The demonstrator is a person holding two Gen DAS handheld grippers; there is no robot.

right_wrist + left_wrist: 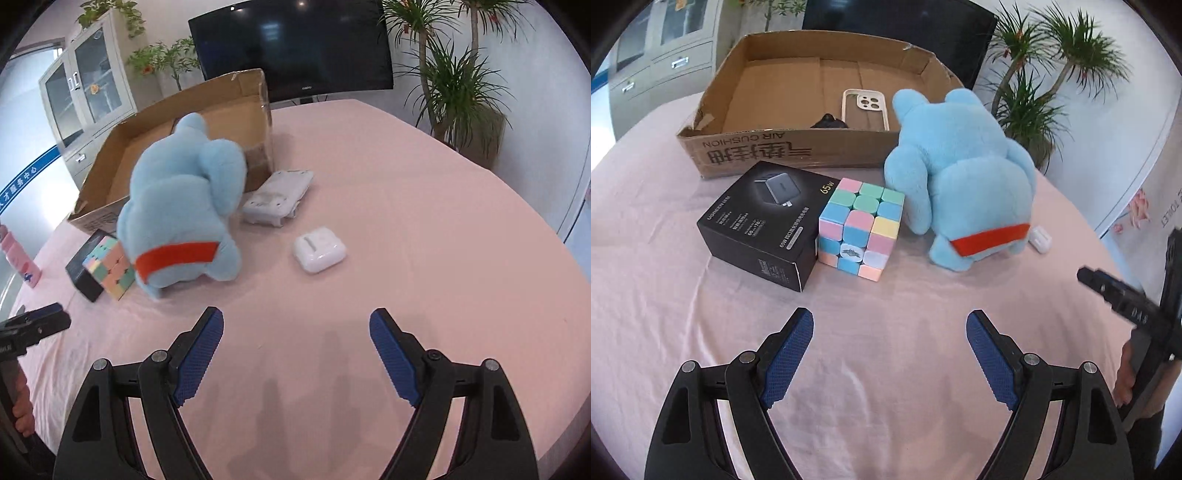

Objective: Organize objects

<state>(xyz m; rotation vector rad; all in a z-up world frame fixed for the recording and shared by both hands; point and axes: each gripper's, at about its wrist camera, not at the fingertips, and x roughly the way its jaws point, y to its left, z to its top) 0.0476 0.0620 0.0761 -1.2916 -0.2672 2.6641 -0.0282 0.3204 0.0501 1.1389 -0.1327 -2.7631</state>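
Note:
A blue plush toy [964, 181] with an orange band stands on the pink table, seen also in the right wrist view [181, 206]. Left of it are a pastel cube [860, 229] and a black charger box [764, 221]. Behind them an open cardboard box [798, 147] holds a phone case [865, 109] and a dark object [827, 122]. A white earbud case [319, 249] and a white device [279, 195] lie right of the plush. My left gripper [890, 354] is open and empty, short of the cube. My right gripper [297, 354] is open and empty, short of the earbud case.
The pink tablecloth [406, 221] covers a round table. A pink bottle [18, 258] stands at the table's left edge. A TV [295, 48], potted plants [454, 92] and a cabinet [88, 96] stand beyond the table. The other gripper shows at each view's side [1123, 299].

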